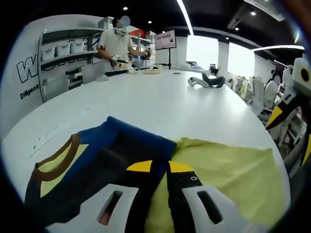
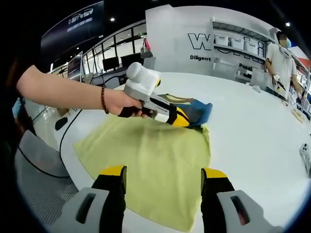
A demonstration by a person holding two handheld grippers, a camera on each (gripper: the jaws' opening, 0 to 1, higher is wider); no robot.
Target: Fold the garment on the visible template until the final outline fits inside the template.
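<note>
Right gripper view: left claw at twelve o'clock is clamping the garment; right claw is gaping; a pull risks dragging it off the template.

This is a large open-plan lab or demo hall. A long white table runs under strip ceiling lights, wall shelves hold storage bins, and a person works standing at the far end beside a signboard.
</note>
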